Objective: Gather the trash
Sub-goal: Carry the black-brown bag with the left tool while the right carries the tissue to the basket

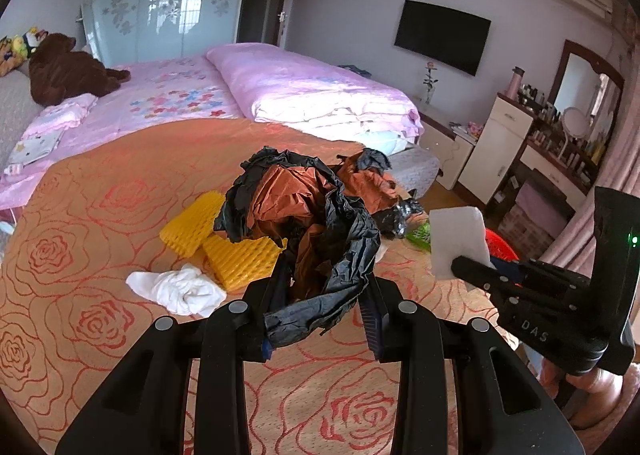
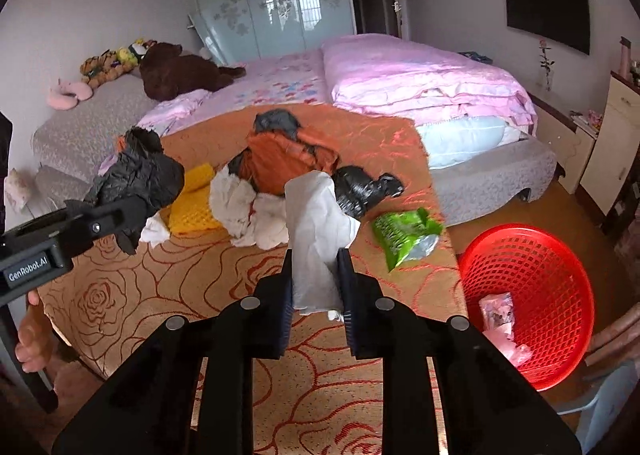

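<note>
Above the rose-patterned counter [image 2: 160, 319], the right tongs [image 2: 316, 279] pinch a white tissue [image 2: 316, 223], the left tongs [image 1: 324, 295] a black-and-orange bag [image 1: 316, 223]. The red basket [image 2: 560, 255] holds few scraps; yellow foam nets [image 1: 224, 243], a green wrapper [image 2: 404, 235] and other tissues [image 2: 248, 211] remain.

Home bedroom: bed [image 1: 280, 87], wardrobe [image 1: 168, 3].

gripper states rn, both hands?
Left gripper: jaws shut on the crumpled black-and-orange plastic bag.
Right gripper: jaws shut on the white tissue.
</note>
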The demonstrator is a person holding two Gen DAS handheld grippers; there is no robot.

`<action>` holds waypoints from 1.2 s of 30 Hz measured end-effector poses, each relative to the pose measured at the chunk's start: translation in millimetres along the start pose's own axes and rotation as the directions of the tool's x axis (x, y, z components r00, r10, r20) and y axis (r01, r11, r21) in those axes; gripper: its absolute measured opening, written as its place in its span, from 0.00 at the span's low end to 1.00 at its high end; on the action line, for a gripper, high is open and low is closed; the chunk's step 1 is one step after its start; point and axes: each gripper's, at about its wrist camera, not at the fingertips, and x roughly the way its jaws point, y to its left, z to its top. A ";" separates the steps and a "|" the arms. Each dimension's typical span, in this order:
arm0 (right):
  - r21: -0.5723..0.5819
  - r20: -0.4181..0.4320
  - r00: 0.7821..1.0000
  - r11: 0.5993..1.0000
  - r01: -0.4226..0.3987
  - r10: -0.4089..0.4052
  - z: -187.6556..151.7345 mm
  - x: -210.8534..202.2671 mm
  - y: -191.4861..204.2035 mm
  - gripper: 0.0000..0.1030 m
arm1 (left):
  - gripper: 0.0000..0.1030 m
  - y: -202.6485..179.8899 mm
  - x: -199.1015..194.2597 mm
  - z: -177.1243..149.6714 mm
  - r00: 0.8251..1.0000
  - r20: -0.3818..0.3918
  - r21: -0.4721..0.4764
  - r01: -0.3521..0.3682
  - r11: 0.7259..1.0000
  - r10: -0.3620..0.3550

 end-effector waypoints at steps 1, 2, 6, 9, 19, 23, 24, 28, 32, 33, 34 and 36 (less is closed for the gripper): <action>0.003 0.005 1.000 1.000 0.005 -0.005 1.2 -1.9 -1.8 0.20 | 0.31 -0.1 -0.1 0.8 1.000 0.001 0.004 0.001 1.000 -0.001; 0.006 0.011 1.000 1.000 0.010 -0.010 2.2 -3.4 -3.9 0.20 | 0.31 -2.5 -0.4 1.2 1.000 0.003 0.009 0.002 1.000 -0.003; 0.015 0.031 0.999 1.000 0.026 -0.026 4.8 -10.8 -8.8 0.20 | 0.31 -7.6 1.4 2.5 1.000 0.001 0.022 0.009 1.000 -0.009; 0.024 0.042 0.998 0.999 0.037 -0.038 7.1 -14.7 -12.4 0.20 | 0.31 -11.5 3.0 4.6 1.000 0.000 0.030 0.014 0.999 -0.014; 0.053 0.071 0.995 0.996 0.072 -0.076 12.6 -23.6 -26.9 0.20 | 0.31 -32.6 10.5 13.4 0.999 -0.004 0.068 0.034 0.997 -0.034; 0.066 0.080 0.993 0.994 0.085 -0.090 15.1 -27.4 -32.8 0.20 | 0.31 -41.6 13.8 18.1 0.999 -0.004 0.083 0.048 0.995 -0.048; 0.070 0.083 0.992 0.993 0.090 -0.096 15.8 -28.9 -35.6 0.20 | 0.31 -45.3 15.1 19.8 0.999 -0.004 0.090 0.052 0.995 -0.052; 0.085 0.089 0.989 0.991 0.107 -0.114 17.1 -33.3 -44.9 0.20 | 0.31 -59.2 21.1 25.0 0.998 -0.007 0.114 0.070 0.991 -0.069; 0.099 0.095 0.985 0.986 0.132 -0.141 17.2 -38.9 -56.8 0.20 | 0.31 -74.7 28.1 29.5 0.996 -0.012 0.141 0.089 0.986 -0.089; 0.107 0.096 0.984 0.984 0.139 -0.149 17.2 -40.8 -61.6 0.20 | 0.31 -79.0 30.8 30.6 0.995 -0.017 0.146 0.096 0.985 -0.094; 0.113 0.097 0.983 0.983 0.143 -0.154 16.3 -42.3 -63.4 0.20 | 0.31 -82.7 32.6 30.5 0.995 -0.022 0.150 0.102 0.983 -0.100; 0.125 0.097 0.981 0.980 0.157 -0.169 16.2 -45.2 -70.8 0.20 | 0.31 -91.3 37.9 31.6 0.993 -0.033 0.158 0.113 0.981 -0.110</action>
